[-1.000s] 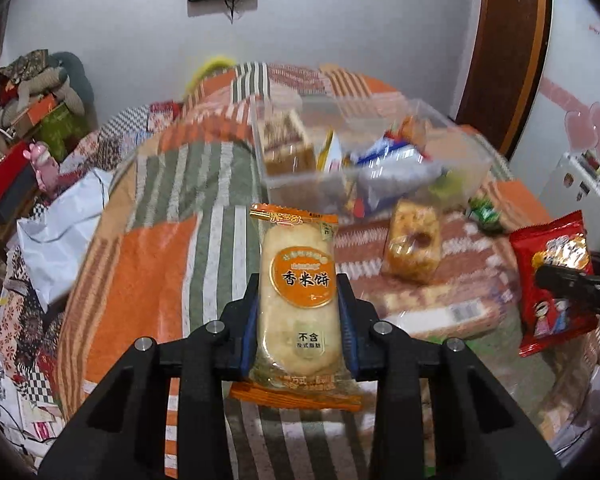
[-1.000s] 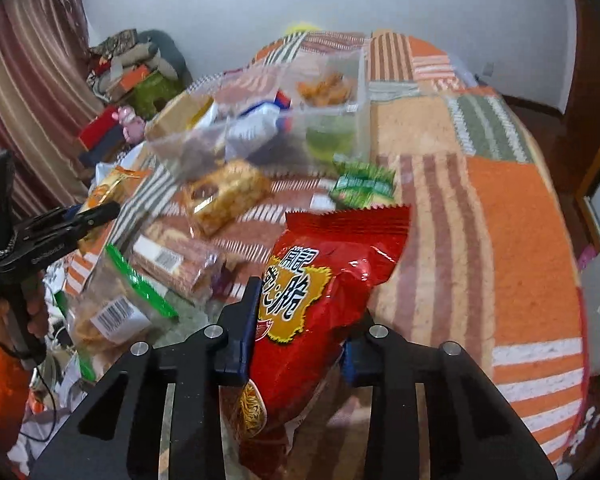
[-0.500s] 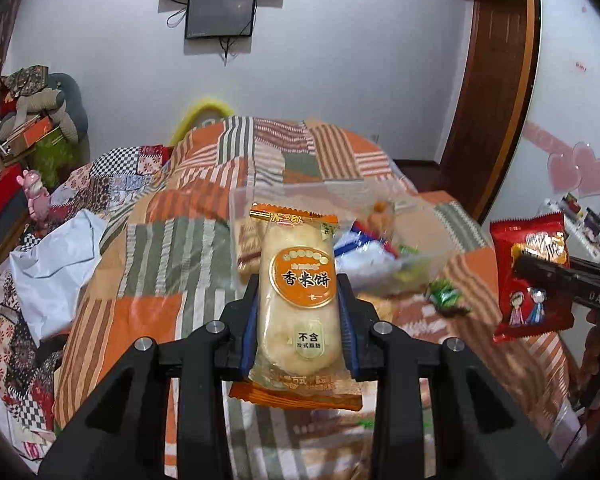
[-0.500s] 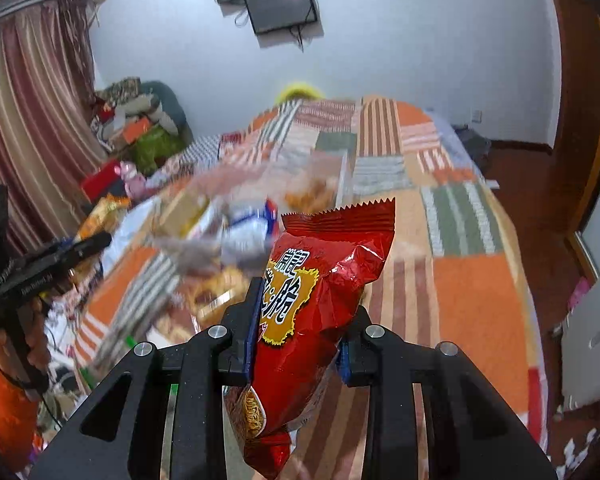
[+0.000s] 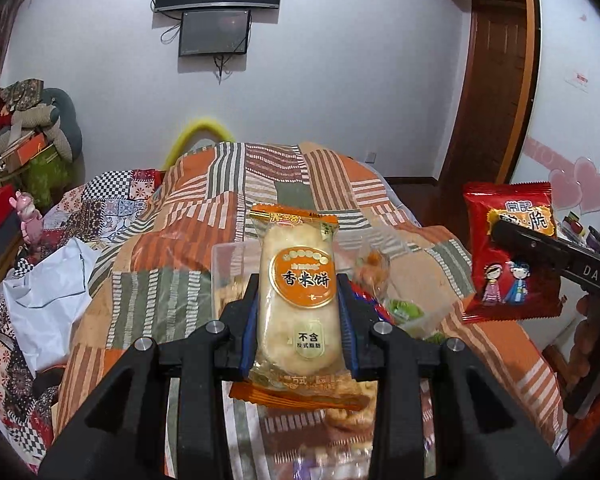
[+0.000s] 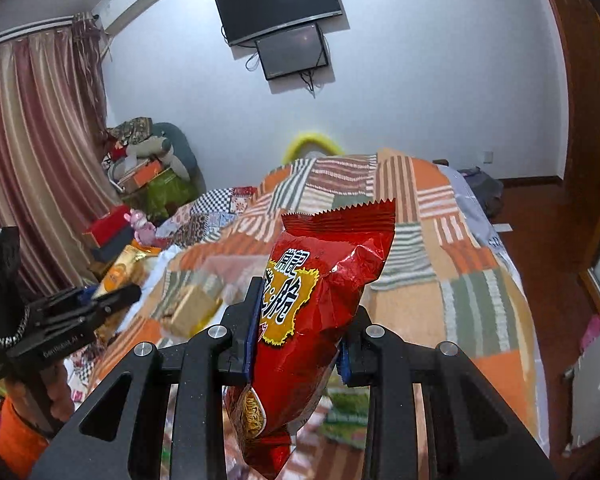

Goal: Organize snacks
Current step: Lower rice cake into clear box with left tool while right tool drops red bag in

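Note:
My left gripper is shut on an orange rice cracker pack and holds it upright above the bed. Behind the pack stands a clear plastic box with several snacks in it. My right gripper is shut on a red crisp bag, raised over the bed. That red bag also shows at the right of the left wrist view. The left gripper with its pack shows at the left of the right wrist view. Loose snack packs lie blurred below both grippers.
The bed carries an orange and green striped patchwork quilt. A white bag lies at its left edge. Piled clothes and boxes stand by the curtain. A TV hangs on the far wall. A wooden door is at the right.
Both grippers have risen well above the bed with their packs still held. The views now tilt up to the wall and TV, and the box and loose snacks have dropped low in frame.

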`<state>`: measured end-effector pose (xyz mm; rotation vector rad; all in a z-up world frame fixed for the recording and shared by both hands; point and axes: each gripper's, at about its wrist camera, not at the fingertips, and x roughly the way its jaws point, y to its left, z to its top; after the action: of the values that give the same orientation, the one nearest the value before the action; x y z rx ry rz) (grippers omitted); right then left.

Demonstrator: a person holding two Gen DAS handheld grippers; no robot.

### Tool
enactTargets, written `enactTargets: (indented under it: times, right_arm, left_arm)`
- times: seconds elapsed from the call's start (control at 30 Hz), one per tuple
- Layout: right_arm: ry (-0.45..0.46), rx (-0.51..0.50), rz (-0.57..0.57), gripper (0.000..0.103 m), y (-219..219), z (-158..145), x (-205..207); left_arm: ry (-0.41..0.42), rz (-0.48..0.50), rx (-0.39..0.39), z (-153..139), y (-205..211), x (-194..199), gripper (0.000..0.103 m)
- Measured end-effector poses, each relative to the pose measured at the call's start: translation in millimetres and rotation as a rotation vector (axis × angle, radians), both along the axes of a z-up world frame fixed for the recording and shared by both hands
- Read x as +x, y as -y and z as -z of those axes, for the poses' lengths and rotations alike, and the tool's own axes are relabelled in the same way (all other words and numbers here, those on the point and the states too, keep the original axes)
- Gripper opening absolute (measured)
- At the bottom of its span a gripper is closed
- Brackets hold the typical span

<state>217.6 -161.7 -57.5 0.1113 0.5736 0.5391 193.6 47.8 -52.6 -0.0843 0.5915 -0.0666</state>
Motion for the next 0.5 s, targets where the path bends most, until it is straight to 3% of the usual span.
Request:
enactTargets:
  times: [0.5]
  right_arm:
    - [-0.113,-0.039,-0.076,0.027,-56.3,35.9,58.2]
  left_arm:
    - [-0.13,-0.01,-0.063,29.3,-12.0,73.4,0.034]
